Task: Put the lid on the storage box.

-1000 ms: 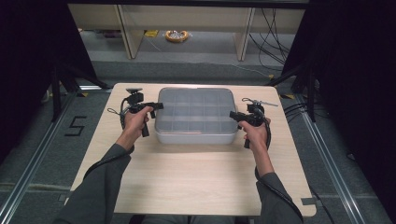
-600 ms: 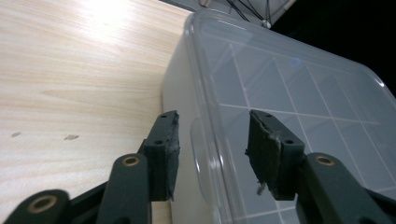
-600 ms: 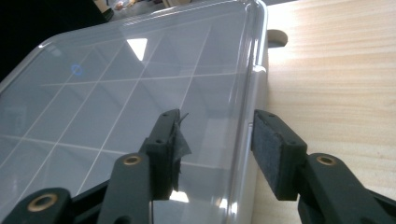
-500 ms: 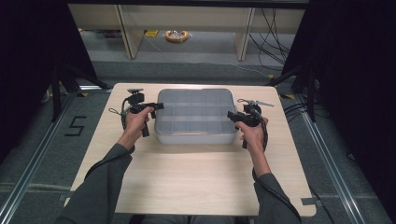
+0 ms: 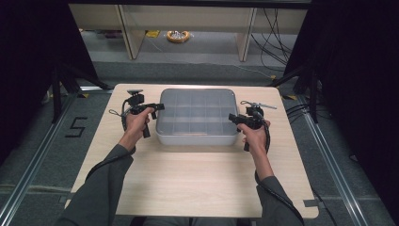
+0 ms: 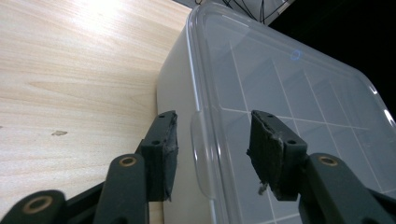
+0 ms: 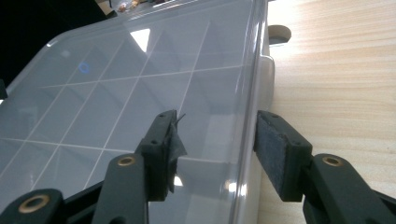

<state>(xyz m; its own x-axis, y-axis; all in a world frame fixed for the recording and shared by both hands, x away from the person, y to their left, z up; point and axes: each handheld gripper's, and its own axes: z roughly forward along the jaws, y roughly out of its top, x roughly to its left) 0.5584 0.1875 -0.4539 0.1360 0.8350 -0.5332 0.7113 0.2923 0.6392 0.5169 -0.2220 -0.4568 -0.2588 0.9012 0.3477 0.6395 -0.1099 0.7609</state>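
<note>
Both tongs — left (image 6: 212,154), right (image 7: 215,151) — gape wide astride the lidded box's (image 5: 197,115) opposite rims, seemingly untouching.

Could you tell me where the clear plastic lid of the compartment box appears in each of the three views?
High view: the clear lid sits at table centre, between both hands.
Left gripper view: the lid covers the right half, its rim between the open jaws.
Right gripper view: the lid covers the left and centre, its rim between the open jaws.
Shared landmark: the white divider grid under it.
</note>
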